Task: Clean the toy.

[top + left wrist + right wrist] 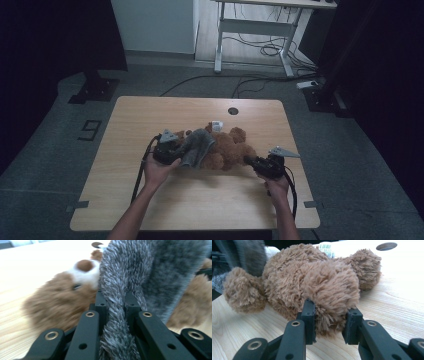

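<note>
A brown teddy bear [227, 145] lies in the middle of the wooden table [145, 112]. A grey fuzzy cloth [197, 146] is draped over its left part. My left gripper [181, 151] is shut on a fold of the grey cloth [140, 272], with the bear's face [57, 302] just behind, left of the left gripper [115, 300]. At the bear's right end, my right gripper [249, 160] has its jaws pressed into a furry limb of the bear [312, 272]. The right gripper [330, 312] sits low over the tabletop. The grey cloth [244, 255] hangs at the far left.
A white label [216, 123] sticks out at the bear's far side. A round cable hole [233, 111] sits near the table's far edge. Bare wood lies on both sides and in front. A white desk frame [255, 30] and floor cables stand beyond.
</note>
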Tool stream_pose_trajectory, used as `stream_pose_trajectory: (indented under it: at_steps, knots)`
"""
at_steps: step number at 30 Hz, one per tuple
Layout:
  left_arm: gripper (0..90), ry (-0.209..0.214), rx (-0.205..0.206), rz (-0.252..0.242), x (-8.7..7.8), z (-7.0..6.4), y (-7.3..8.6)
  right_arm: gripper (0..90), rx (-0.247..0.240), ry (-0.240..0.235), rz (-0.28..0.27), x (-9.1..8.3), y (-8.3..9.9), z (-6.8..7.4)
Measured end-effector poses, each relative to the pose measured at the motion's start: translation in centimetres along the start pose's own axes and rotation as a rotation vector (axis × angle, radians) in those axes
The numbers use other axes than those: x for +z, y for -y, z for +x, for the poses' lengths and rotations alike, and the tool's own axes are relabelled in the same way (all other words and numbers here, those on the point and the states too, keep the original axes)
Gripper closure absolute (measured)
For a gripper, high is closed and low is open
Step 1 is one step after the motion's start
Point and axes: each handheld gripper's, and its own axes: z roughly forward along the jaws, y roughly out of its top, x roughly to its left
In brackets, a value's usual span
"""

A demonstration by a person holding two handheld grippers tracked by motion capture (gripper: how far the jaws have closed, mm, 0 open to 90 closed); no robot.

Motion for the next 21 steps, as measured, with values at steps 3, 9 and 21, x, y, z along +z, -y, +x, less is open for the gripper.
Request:
stream_pose_trajectory:
  at_steps: [3, 9, 21]
  knots:
    - [77.8, -0.05, -0.003, -0.008, -1.5, 1.1, 0.3, 68.6, 0.001, -0.003, 0.006, 0.0, 0.0, -0.1]
    - [77.8, -0.051, -0.054, -0.038, -1.9, 2.3, 0.8, 68.8, 0.012, 0.003, -0.004, 0.2, 0.0, -0.1]
    - [77.6, 0.164, 0.027, -0.062, 3.6, -4.0, -5.6, 68.9, 0.017, 0.001, -0.005, 0.2, 0.1, -0.1]
